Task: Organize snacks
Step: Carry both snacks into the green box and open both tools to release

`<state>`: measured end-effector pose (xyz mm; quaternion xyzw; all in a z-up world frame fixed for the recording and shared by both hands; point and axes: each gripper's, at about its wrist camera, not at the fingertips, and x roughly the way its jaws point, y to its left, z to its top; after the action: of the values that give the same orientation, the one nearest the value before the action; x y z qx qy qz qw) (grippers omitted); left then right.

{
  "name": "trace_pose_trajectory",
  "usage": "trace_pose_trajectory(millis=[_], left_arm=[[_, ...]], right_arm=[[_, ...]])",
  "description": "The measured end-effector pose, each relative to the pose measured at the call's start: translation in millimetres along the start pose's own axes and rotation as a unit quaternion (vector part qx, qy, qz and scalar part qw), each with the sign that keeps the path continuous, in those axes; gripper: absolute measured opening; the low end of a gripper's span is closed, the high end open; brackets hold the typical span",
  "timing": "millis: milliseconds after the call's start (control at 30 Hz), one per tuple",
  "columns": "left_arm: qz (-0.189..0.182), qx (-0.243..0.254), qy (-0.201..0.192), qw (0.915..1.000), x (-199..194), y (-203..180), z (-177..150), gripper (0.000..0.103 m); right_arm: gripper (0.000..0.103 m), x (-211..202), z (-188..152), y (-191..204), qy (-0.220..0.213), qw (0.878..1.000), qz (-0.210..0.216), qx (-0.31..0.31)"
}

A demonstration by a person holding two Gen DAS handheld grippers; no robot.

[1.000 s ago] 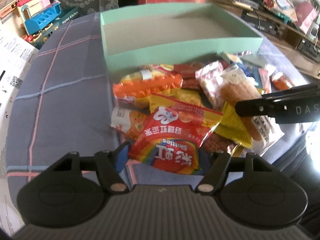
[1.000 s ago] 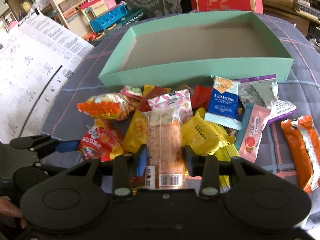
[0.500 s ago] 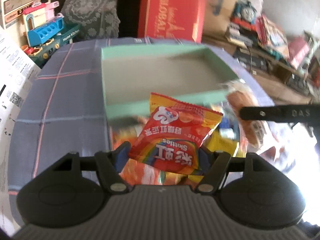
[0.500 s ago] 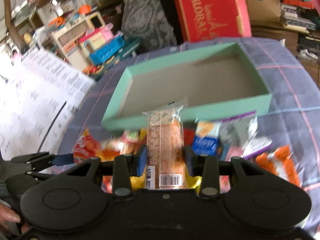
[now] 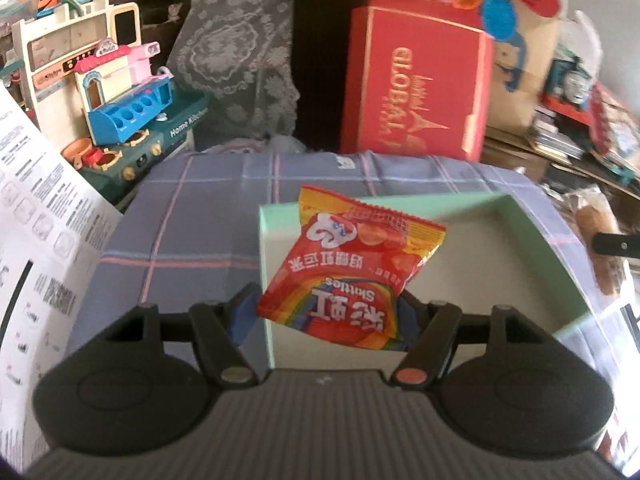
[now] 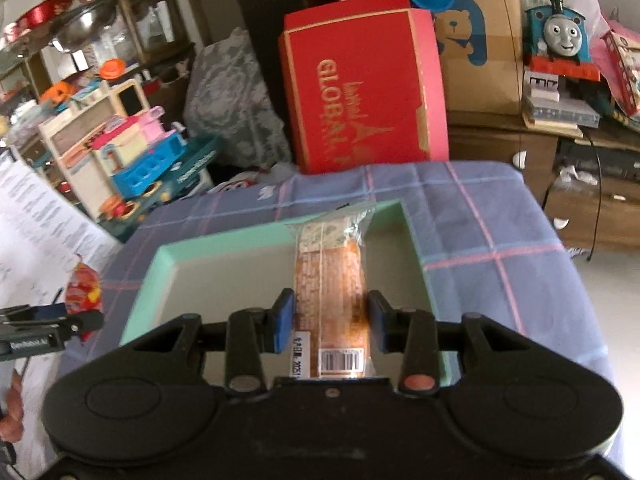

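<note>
Left view: my left gripper [image 5: 326,312] has its fingers clamped on the red candy bag [image 5: 352,270], which hangs over the near-left corner of the green box [image 5: 560,256], box floor directly beneath.

Right view: right gripper [image 6: 329,322] pinches the long cake packet [image 6: 331,276], long axis pointing straight ahead, over the box's right half.

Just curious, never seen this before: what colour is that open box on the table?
Mint green walls, plain grey-brown inside. The open box shows best in the right wrist view.
</note>
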<state>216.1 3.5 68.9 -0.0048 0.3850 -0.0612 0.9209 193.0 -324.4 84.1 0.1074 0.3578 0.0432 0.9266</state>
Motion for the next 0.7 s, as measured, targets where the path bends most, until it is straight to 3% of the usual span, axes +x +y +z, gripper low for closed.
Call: trace_pose_trajectory(millis=[133,333,467,600,633,667,700], left_arm=[[0.029,0.004,0.020,0.9994,53.2,-7.5,25.4,0.069],[0.049,0.014,0.053,0.9973,116.3,-18.1,32.1,0.069],[0.062,0.018,0.068,0.9956,143.7,-18.8,28.5,0.069],[0.071,0.026,0.076,0.9943,157.0,-20.9,23.6,0.071],[0.075,0.030,0.076,0.9938,158.1,-22.1,22.8,0.073],[0.078,0.033,0.076,0.9935,159.2,-23.6,22.8,0.076],[0.078,0.035,0.074,0.9935,157.7,-24.9,22.1,0.088]], right_arm=[[0.038,49.2,24.8,-13.8,0.012,1.000,-0.011,-0.007],[0.038,130.1,29.8,-20.3,0.054,0.998,-0.028,-0.016],[0.038,173.3,30.4,-24.4,0.079,0.996,-0.033,-0.024],[0.038,189.6,29.8,-25.6,0.084,0.995,-0.034,-0.029],[0.043,193.1,30.0,-26.6,0.084,0.996,-0.032,-0.025],[0.059,192.2,30.1,-28.3,0.082,0.996,-0.029,-0.017],[0.071,189.8,30.6,-29.2,0.082,0.996,-0.023,-0.006]])
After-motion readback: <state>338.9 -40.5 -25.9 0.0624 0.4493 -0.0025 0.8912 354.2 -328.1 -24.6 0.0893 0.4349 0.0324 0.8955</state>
